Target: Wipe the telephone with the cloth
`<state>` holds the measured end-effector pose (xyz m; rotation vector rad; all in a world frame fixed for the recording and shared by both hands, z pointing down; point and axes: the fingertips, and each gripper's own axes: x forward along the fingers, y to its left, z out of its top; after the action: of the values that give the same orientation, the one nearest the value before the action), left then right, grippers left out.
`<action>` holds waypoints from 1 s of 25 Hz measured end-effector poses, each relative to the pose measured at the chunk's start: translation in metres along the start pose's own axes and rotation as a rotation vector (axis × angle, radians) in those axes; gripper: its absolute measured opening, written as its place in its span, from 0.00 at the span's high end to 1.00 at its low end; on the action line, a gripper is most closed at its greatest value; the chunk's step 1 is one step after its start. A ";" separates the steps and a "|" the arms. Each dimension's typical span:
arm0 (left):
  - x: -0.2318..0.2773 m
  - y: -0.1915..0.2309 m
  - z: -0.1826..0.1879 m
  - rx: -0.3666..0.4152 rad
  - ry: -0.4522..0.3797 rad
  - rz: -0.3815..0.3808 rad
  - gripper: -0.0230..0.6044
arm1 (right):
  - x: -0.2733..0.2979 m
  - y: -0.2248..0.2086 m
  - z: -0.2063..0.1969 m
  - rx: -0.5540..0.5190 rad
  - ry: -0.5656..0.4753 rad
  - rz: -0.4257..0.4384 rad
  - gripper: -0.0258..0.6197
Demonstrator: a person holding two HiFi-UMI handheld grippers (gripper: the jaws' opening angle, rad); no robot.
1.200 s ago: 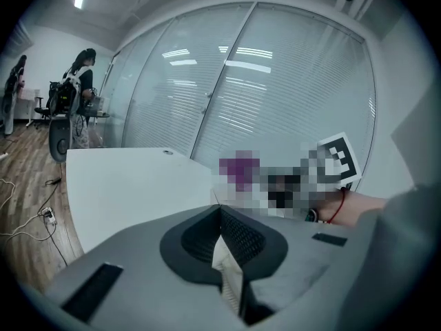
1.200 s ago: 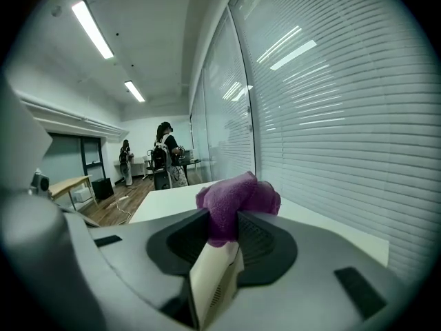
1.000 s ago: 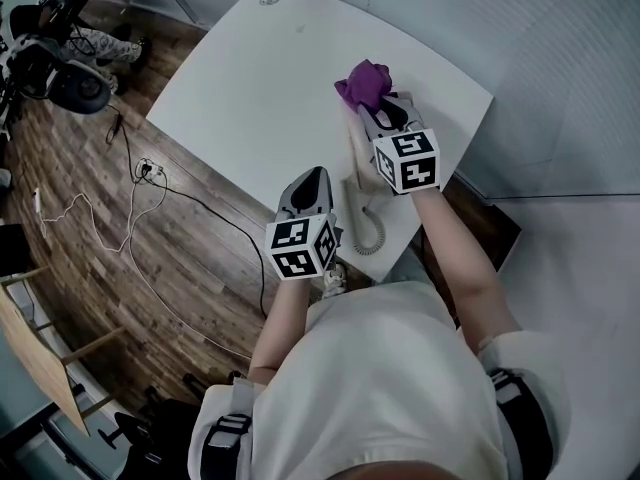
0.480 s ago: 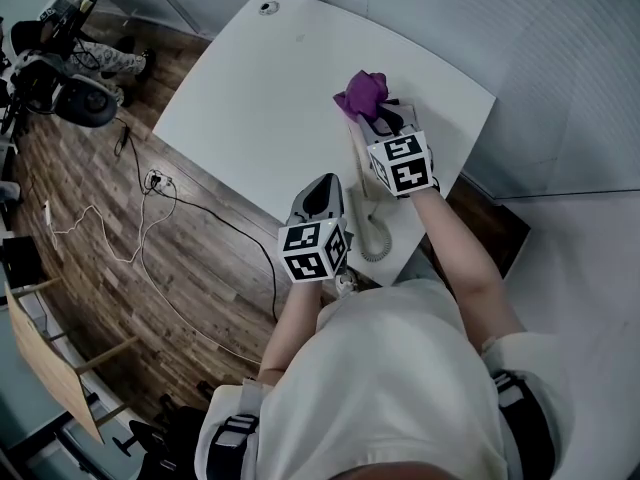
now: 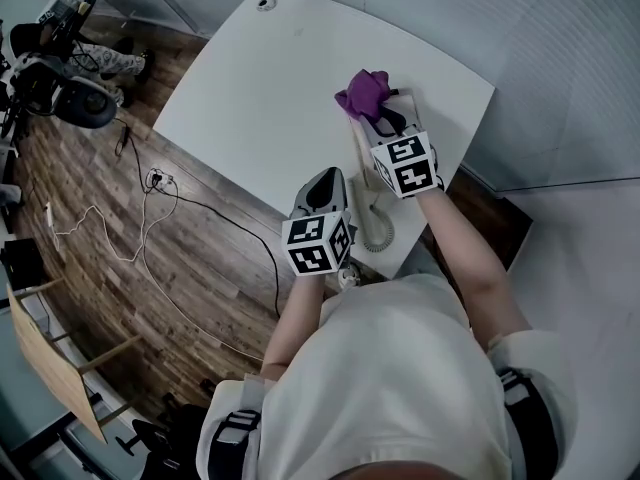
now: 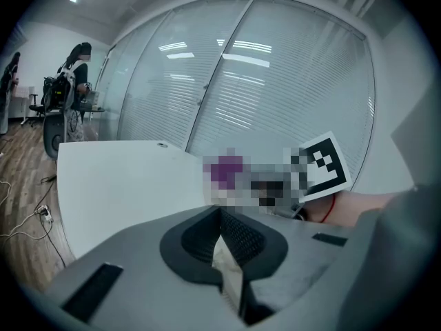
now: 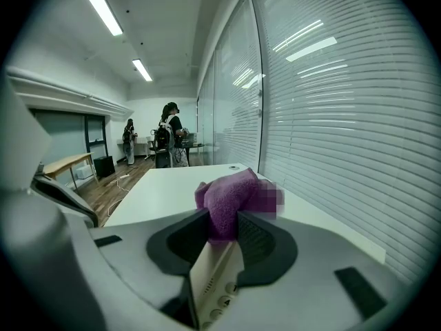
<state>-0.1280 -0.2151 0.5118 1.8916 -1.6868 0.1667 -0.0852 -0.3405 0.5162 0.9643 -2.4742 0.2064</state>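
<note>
Surroundings: white bench [image 5: 260, 78] beside glass walls with blinds.
Task thing: the telephone [image 5: 360, 168] is lying at the bench's near right edge, under my right gripper [image 5: 385, 123].
Right fingers: I'm pinching the purple cloth [image 5: 362, 92] over its far end.
Left gripper [image 5: 324, 178]: fingers pressed together, empty, hovering by the coiled cord [image 5: 375, 230].
Risk: I'm judging that wiping the unbraced telephone could push it off the edge.
Change: the left gripper is sitting closer to the cord than a second ago.

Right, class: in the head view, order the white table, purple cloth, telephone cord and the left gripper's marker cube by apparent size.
1. white table
2. marker cube on the left gripper; it sits nearer the camera, which enlarges it
3. purple cloth and coiled telephone cord look alike, so they are unranked
</note>
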 end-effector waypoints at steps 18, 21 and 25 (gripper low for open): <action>-0.036 -0.005 -0.015 0.005 -0.001 -0.004 0.93 | -0.036 0.030 -0.030 -0.011 0.032 -0.007 0.76; -0.046 -0.006 -0.017 0.015 -0.003 -0.006 0.93 | -0.044 0.037 -0.038 -0.004 0.043 -0.010 0.76; -0.053 -0.007 -0.018 0.024 -0.003 -0.005 0.93 | -0.055 0.037 -0.048 0.033 0.026 -0.053 0.76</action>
<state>-0.1262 -0.1602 0.5000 1.9147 -1.6886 0.1830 -0.0569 -0.2657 0.5328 1.0333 -2.4249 0.2415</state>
